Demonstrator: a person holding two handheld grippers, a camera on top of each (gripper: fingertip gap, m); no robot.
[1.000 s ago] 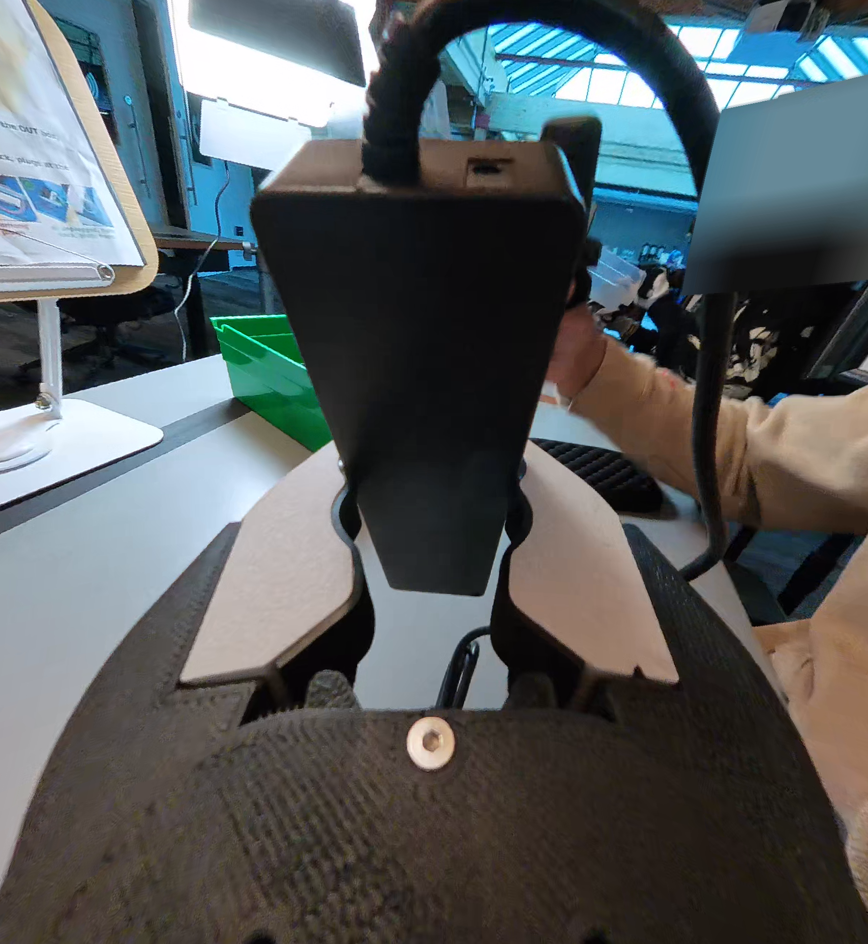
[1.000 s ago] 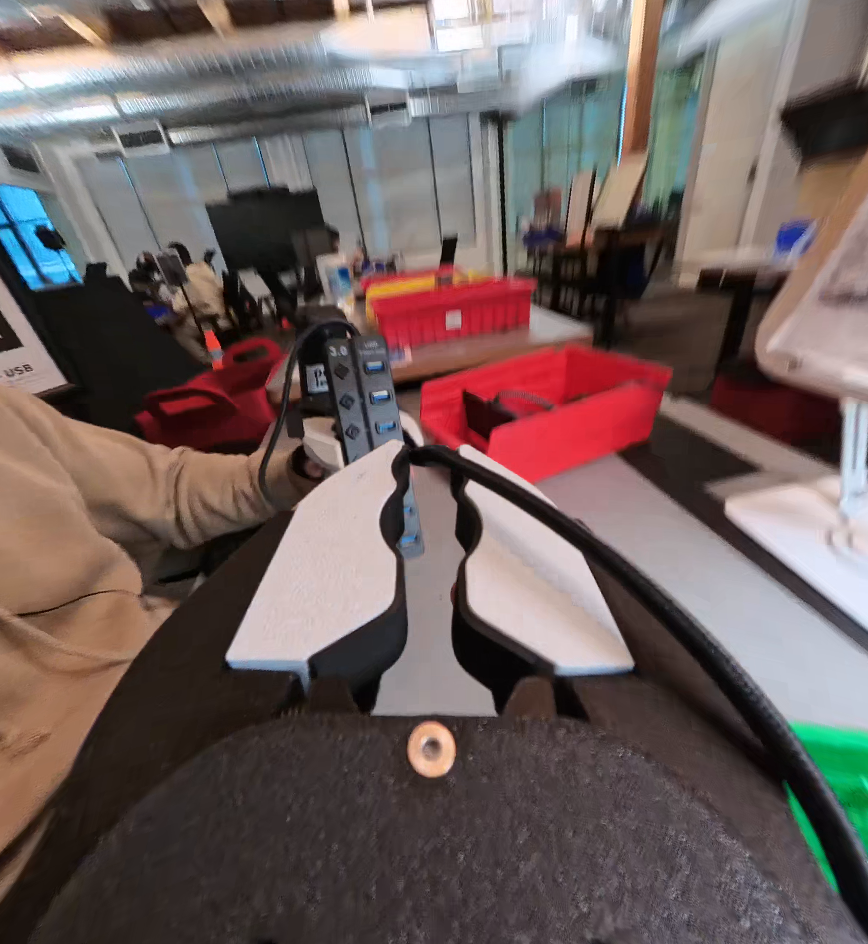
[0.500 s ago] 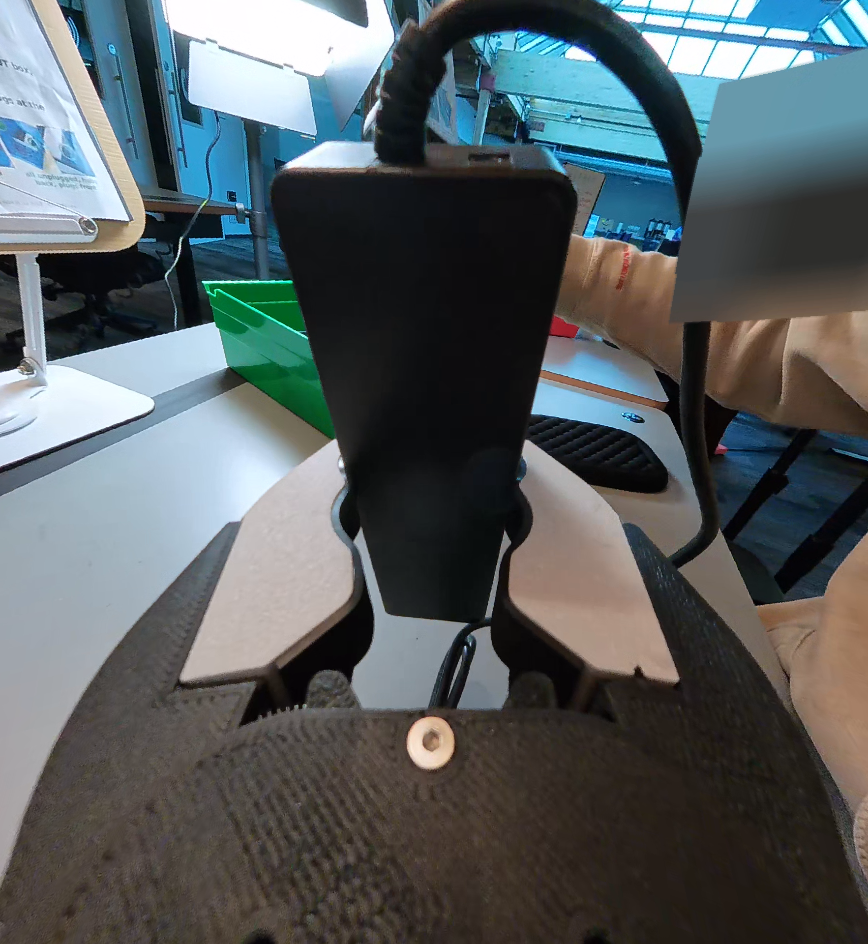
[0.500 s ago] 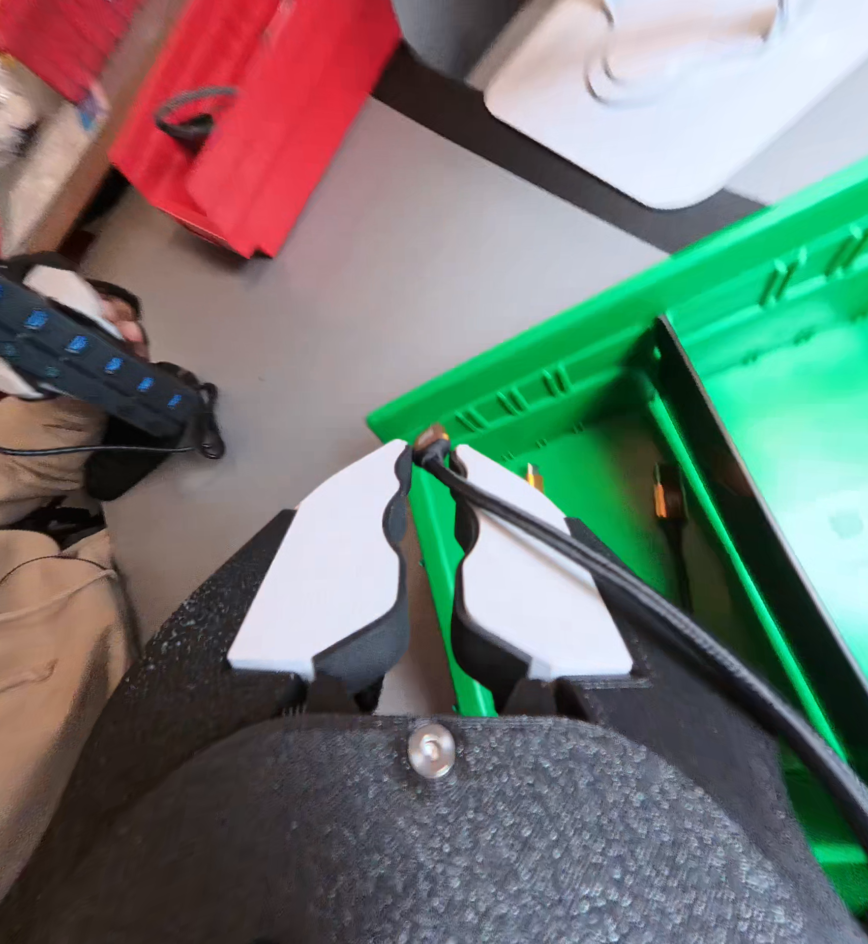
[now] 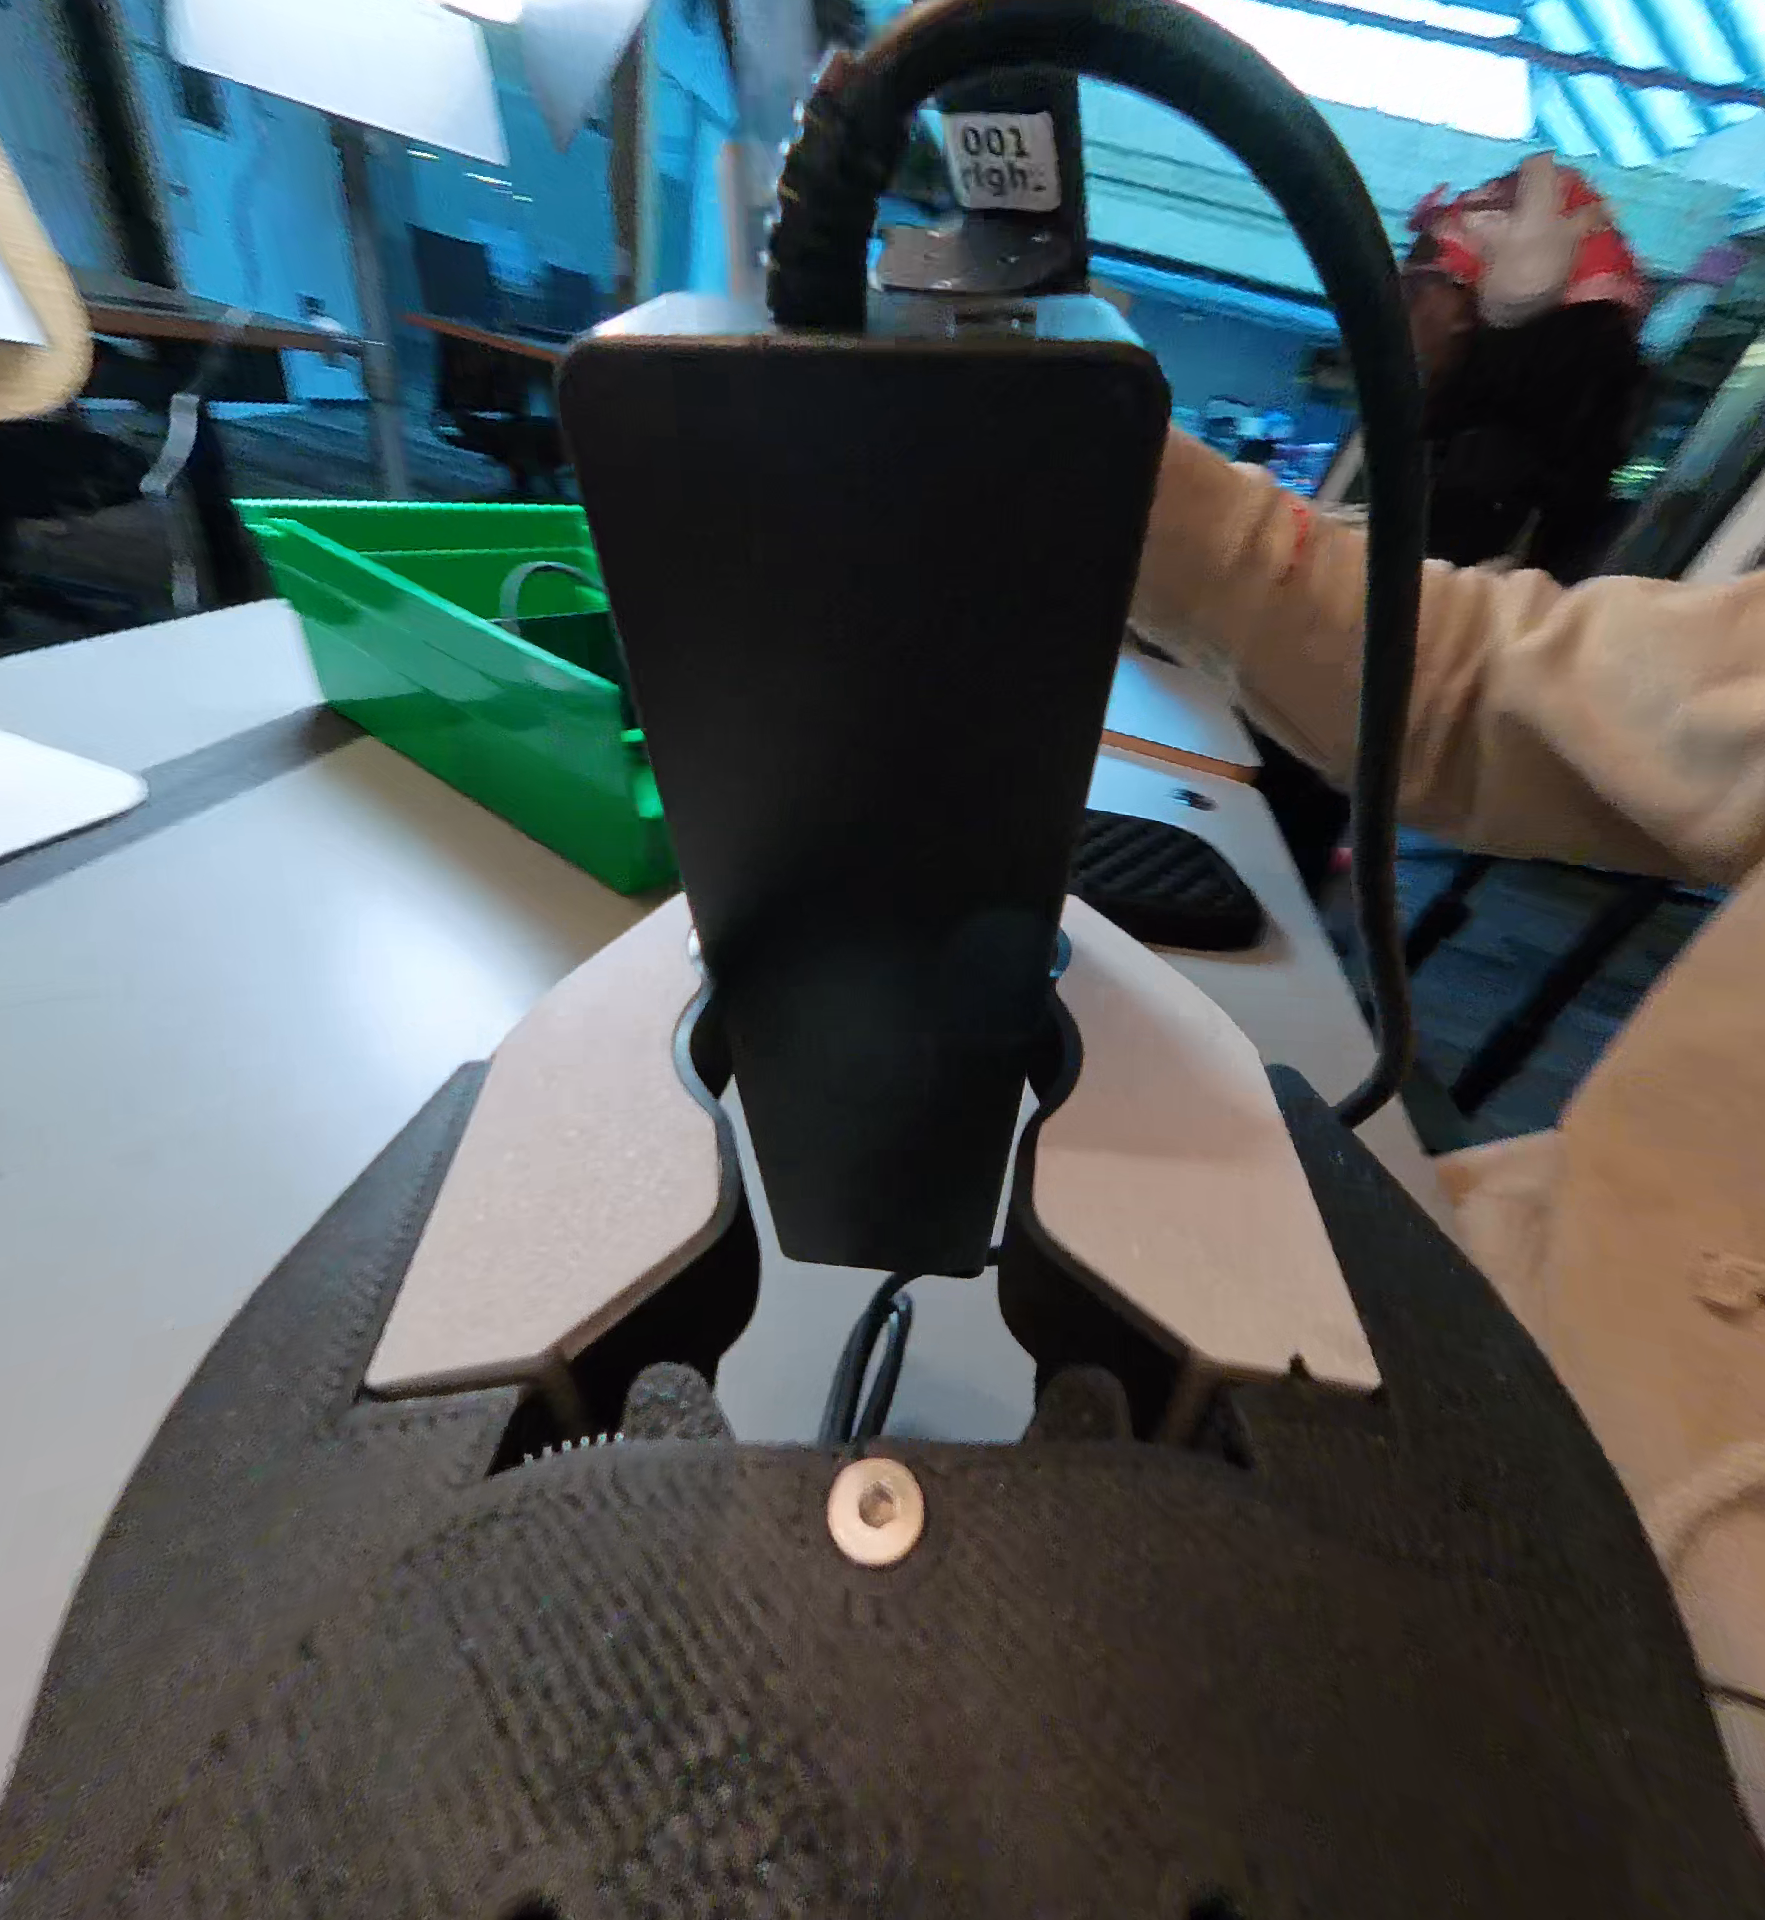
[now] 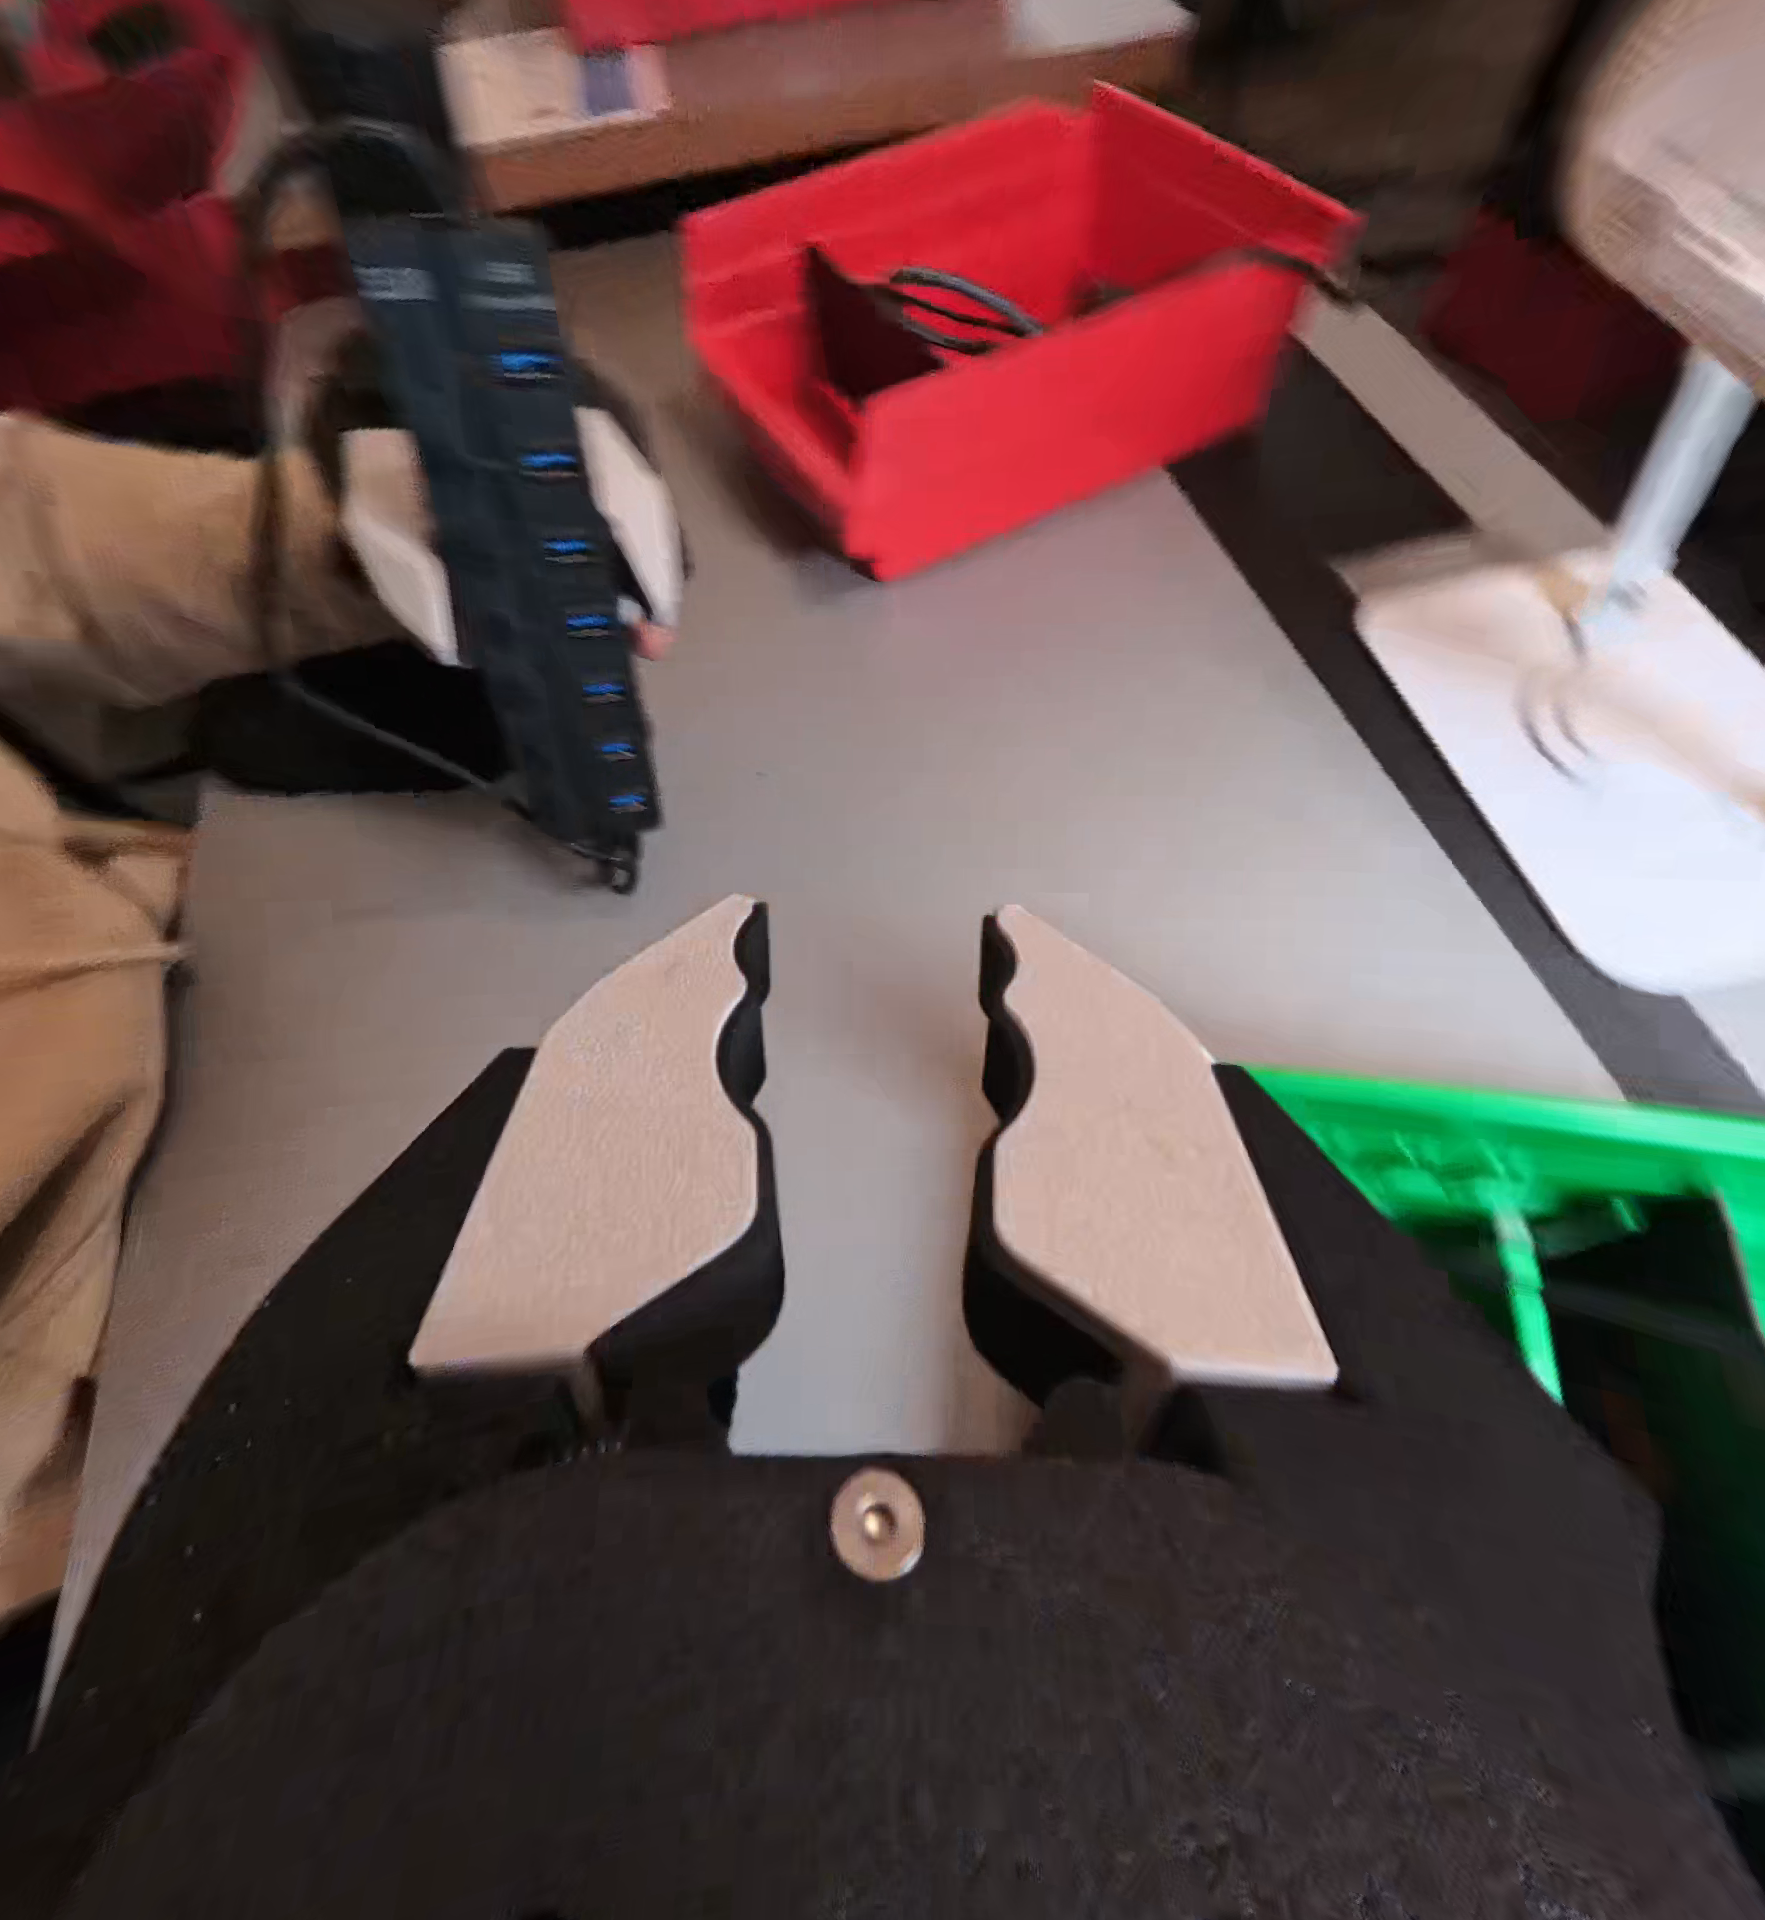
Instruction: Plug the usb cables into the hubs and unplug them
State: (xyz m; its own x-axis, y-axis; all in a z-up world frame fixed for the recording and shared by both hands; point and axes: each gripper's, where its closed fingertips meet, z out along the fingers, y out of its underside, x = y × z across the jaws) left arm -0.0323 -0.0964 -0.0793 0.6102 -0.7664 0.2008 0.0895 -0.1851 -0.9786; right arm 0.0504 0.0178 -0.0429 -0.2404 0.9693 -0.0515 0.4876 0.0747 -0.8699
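Note:
My left gripper (image 5: 873,956) is shut on a long black USB hub (image 5: 857,727) and holds it upright; its plain back fills the middle of the left wrist view. The hub's thick black cable (image 5: 1377,520) arches from its top and hangs down on the right. In the right wrist view the hub (image 6: 535,540) shows its row of blue ports at upper left, between the left gripper's fingers (image 6: 639,509). My right gripper (image 6: 867,925) is open and empty above the grey table (image 6: 961,727), right of the hub.
A green bin (image 5: 462,707) stands behind the hub, with a cable loop (image 5: 545,592) inside; it lies at my right gripper's lower right (image 6: 1584,1153). A red bin (image 6: 1013,416) holding black cables sits farther back. A white stand base (image 6: 1636,810) is on the right. A beige sleeve (image 5: 1480,707) reaches across.
My right gripper was shut on a black cable, carried it over the green bin, then opened; the cable has left its grasp and it has swung back toward the hub. The left gripper kept holding the hub.

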